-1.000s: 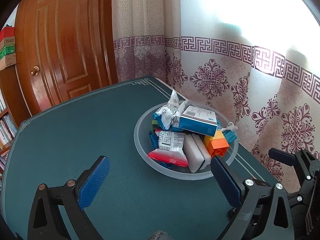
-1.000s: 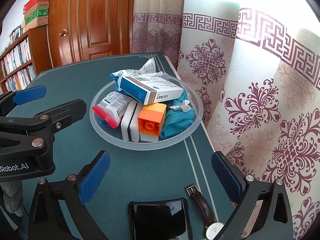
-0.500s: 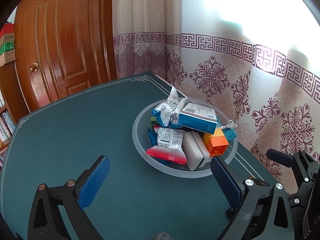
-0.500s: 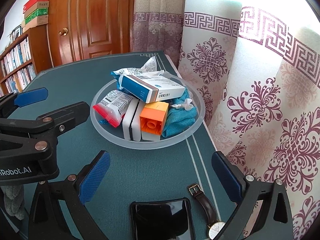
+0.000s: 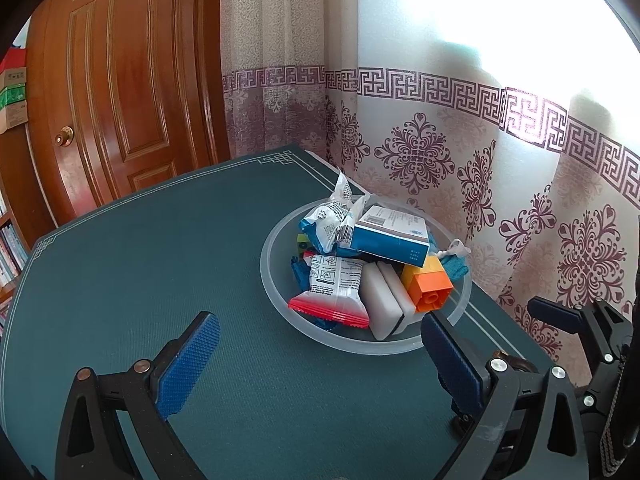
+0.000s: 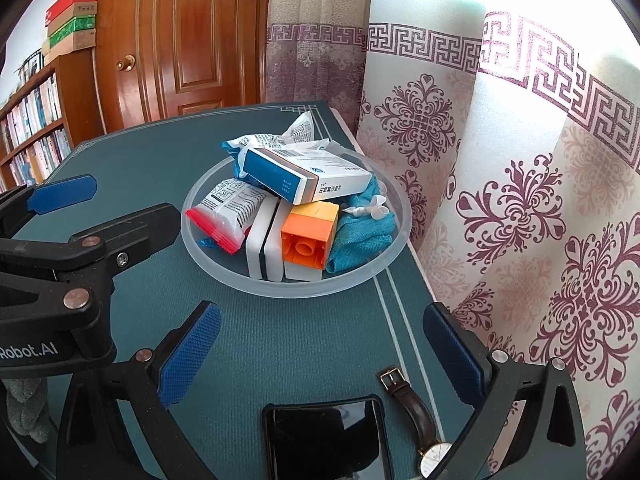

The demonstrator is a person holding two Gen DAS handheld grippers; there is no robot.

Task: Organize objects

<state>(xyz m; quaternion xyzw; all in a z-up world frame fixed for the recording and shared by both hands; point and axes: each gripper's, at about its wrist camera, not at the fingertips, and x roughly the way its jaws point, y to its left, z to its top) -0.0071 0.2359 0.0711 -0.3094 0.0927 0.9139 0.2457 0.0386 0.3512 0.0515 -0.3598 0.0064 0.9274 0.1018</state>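
1. Frosted bowl on the green surface, near its curtain-side edge, holding a heap: blue-and-white medicine box on top, crumpled blue-white packet behind it, red-edged white sachet, white eraser with a dark stripe, orange-and-yellow building block, teal cloth.
2. Left gripper: blue pads spread wide, empty, hovering short of the bowl.
3. Right gripper: likewise spread and empty; phone and wristwatch lie on the surface between its fingers.
4. Compared with one second earlier, both views sit slightly closer to the bowl; its contents are unmoved.
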